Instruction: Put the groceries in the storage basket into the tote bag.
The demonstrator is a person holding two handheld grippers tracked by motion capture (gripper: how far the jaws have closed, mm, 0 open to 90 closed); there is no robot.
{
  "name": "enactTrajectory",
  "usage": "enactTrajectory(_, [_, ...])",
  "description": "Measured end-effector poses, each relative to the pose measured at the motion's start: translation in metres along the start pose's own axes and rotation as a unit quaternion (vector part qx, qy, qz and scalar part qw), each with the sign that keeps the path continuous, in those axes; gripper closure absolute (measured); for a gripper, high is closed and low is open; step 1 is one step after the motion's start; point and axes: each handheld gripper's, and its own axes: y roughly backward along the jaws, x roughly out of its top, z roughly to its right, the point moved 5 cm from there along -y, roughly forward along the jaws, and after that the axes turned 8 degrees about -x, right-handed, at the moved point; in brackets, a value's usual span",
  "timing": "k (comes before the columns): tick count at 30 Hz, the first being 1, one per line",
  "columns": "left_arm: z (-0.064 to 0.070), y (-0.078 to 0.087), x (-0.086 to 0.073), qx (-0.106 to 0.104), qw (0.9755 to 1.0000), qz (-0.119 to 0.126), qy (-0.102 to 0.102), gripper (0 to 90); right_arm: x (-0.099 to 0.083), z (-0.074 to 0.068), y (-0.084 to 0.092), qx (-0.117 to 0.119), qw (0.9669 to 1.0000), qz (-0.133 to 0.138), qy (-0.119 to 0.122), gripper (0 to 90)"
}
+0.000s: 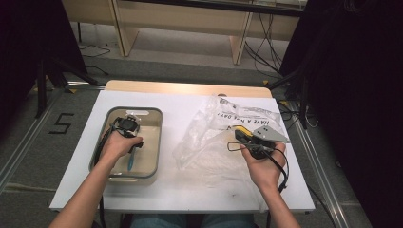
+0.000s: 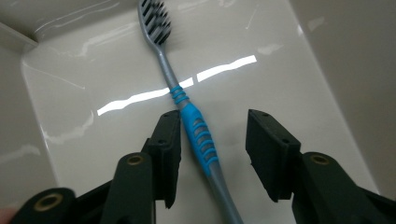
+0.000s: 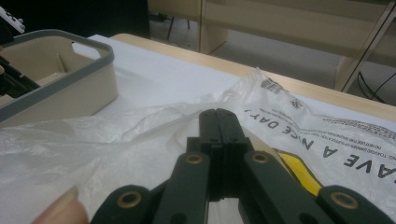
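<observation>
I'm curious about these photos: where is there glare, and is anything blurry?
Left gripper view: bright streaks of lamp glare cross the glossy cream tray floor, the grey-and-blue toothbrush is sharp. Right gripper view: the crinkled clear plastic bag looks soft up close.

A: Where's the left gripper (image 2: pixel 212 140)?

B: Pointed down from a bent wrist, forearm coming in from the lower left. Its jaws stand partly apart.

A: And the right gripper (image 3: pixel 218 122)?

B: Jaws pressed flat together, held about level, the hand (image 1: pixel 262 164) wrapped round its body, thumb probably on top.
</observation>
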Motion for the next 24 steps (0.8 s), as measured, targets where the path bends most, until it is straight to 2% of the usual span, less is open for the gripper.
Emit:
enactTrajectory(2, [-0.0006, -0.0005, -0.0004, -0.008, 1.0000, -0.002, 0.003, 56.7, -0.0002, -0.0003, 0.0001, 0.001, 1.0000, -0.002, 0.000, 90.0])
enactTrajectory(13, [-0.0040, -0.0034, -0.0015, -0.006, 0.9998, -0.016, 0.001, 62.1, -0.0008, -0.0005, -0.0001, 0.002, 1.0000, -0.004, 0.000, 90.0])
enactTrajectory(24, [-0.0043, -0.0042, 0.0023, 0.002, 0.9987, -0.047, -0.019, 69.4, -0.0005, 0.0001, 0.0002, -0.001, 1.0000, 0.000, 0.000, 90.0])
